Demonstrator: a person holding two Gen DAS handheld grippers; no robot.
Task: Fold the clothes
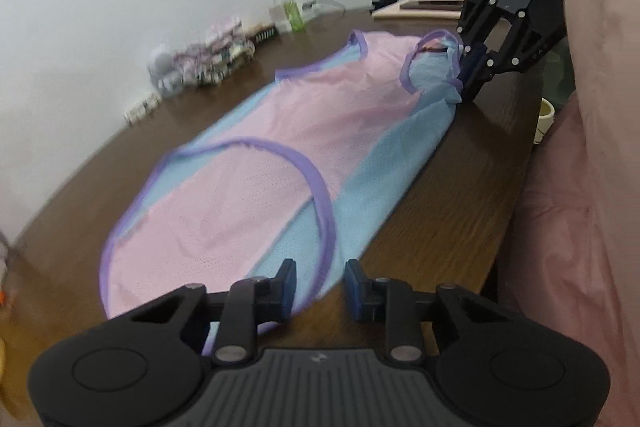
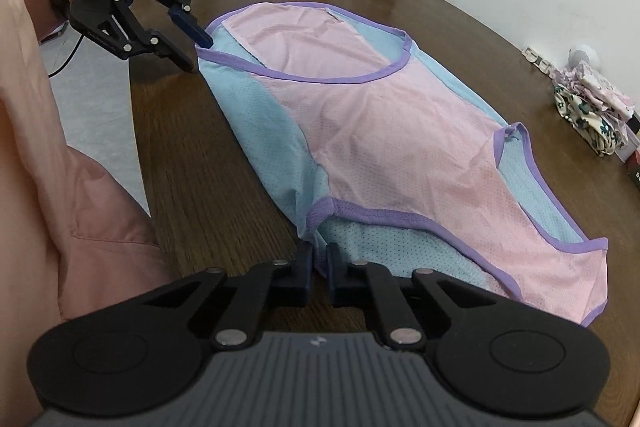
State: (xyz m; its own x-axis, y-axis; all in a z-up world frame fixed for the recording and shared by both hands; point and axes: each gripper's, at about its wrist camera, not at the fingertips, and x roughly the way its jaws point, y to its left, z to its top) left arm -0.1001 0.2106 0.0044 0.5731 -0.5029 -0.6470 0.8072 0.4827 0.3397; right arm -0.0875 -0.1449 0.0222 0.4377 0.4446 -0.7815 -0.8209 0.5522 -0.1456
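From the left wrist, the pink and blue mesh garment [image 1: 280,163] lies lengthwise on the dark wooden bench [image 1: 440,211], its purple-trimmed neck opening nearest this camera. The left tool [image 1: 320,283] stands open with a clear gap, poised at the blue shoulder edge with nothing between its pads yet, probably so it can take that corner. At the far end the right tool [image 1: 464,83] has bunched the blue fabric, which rises off the bench there. From the right wrist, the right tool [image 2: 319,269] is nearly closed on the blue side seam just below the purple armhole binding, pinching it. Across the garment [image 2: 384,131] the left tool [image 2: 196,55] sits with its jaws apart at the shoulder corner, seemingly matching the right's grip for a lengthwise fold.
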